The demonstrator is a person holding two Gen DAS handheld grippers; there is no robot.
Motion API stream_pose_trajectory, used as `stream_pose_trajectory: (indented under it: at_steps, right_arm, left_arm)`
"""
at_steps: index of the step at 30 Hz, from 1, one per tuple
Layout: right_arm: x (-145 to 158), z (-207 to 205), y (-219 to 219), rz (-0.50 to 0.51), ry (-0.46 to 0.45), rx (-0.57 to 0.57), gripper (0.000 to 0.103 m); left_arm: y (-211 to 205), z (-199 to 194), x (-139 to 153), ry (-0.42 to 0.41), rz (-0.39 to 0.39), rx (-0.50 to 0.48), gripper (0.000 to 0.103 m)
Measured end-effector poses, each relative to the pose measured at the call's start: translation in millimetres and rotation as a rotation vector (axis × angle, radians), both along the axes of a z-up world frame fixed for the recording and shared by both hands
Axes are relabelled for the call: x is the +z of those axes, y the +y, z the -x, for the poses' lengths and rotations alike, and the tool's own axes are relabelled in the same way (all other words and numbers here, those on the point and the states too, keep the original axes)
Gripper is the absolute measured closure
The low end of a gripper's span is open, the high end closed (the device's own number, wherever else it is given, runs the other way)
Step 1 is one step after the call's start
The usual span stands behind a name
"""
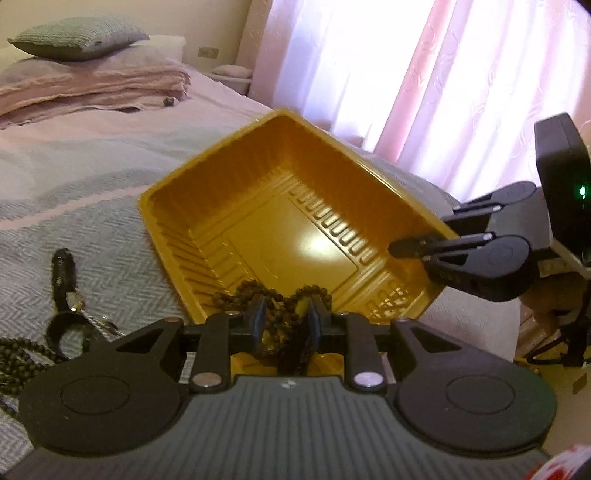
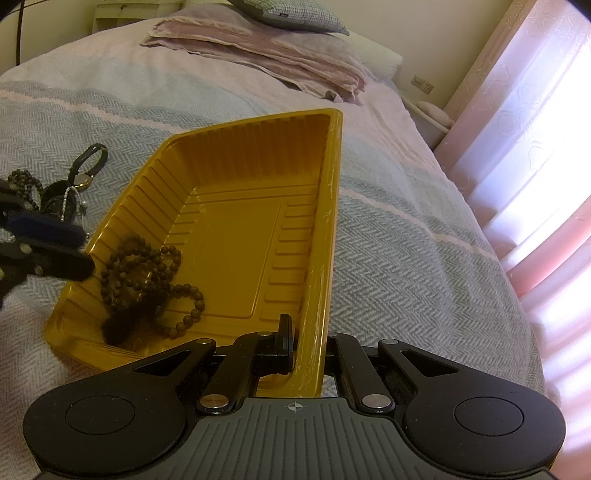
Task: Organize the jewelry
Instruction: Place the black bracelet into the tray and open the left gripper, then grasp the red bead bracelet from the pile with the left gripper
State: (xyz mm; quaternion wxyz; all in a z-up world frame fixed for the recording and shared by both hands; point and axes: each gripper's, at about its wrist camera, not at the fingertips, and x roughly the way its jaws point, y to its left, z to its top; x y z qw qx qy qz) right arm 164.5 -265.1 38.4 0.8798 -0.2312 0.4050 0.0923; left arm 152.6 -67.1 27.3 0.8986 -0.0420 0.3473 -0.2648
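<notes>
Right gripper pinched the tray wall; left gripper jaws narrow around the beads, grip unclear. Snagged beads could drag out.

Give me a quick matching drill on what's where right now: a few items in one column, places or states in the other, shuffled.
Items:
1. brown bead necklace
2. yellow tray
3. black watch
4. folded pink blanket

Places or states:
A. far end of the bed, under a grey pillow
B. on the bedspread beside the tray, among other jewelry
C. inside the tray, at its near-left corner
D. its rim gripped by the right gripper

Pairs: 1-C, 2-D, 3-B, 4-A
</notes>
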Motion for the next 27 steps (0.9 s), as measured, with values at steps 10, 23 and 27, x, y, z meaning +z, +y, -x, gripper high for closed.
stream_pose_trajectory:
  at_steps: [10, 23, 27]
  right_arm:
    - [1.2, 0.0, -2.0, -0.008, -0.002, -0.001, 0.099]
    - [0.9, 0.9, -1.0, 0.0, -0.004, 0.002, 0.099]
    - [1.0, 1.0, -1.0, 0.001, -0.003, 0.002, 0.099]
  left_arm:
    - [68.9, 15.8, -10.0, -0.011, -0.102, 0.179, 0.079]
    - [107.3, 41.2, -47.4, 0.008, -0.247, 0.232, 0.077]
    - [99.8, 38.1, -50.2, -0.012, -0.259, 0.219, 0.077]
